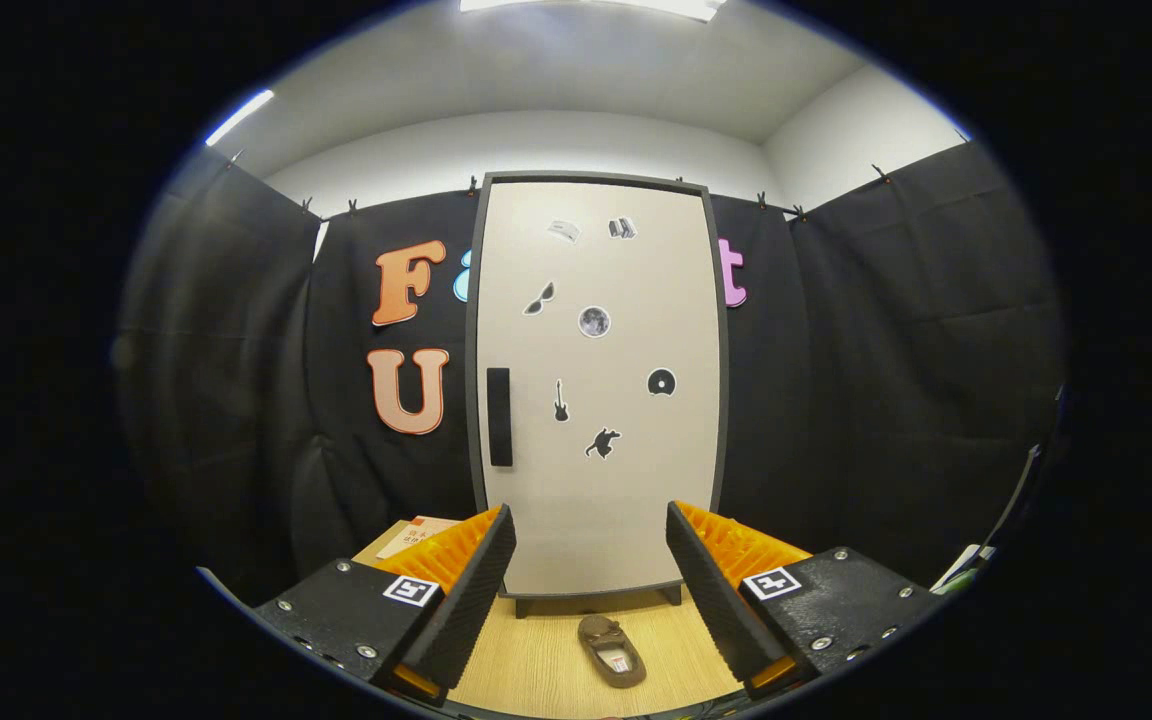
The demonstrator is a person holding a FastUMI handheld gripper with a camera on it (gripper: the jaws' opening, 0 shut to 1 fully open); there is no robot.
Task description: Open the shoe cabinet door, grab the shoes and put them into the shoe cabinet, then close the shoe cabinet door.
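At the lower left of the frame a flat cardboard box (414, 537) lay on the wooden table (536, 670), partly hidden behind my left finger; it seemed to have no part in the job. Just right of it, the dark vertical handle (500, 416) sat on the left side of the shoe cabinet door (596, 400), so I judged the door hinged on its right and would swing open from the left. The door was shut, dotted with small stickers (594, 321), and filled the centre of the frame, standing on short feet at the far side of the table.

My gripper (591, 585) hung wide open and empty, its fingers spread either side of the door's lower half, held back from the cabinet, I think to leave room for the door's swing. Between the fingers, low in the frame and nearer to me than the cabinet, one brown shoe (612, 650) lay flat on the table, sole down, waiting in easy reach for after the door was opened.
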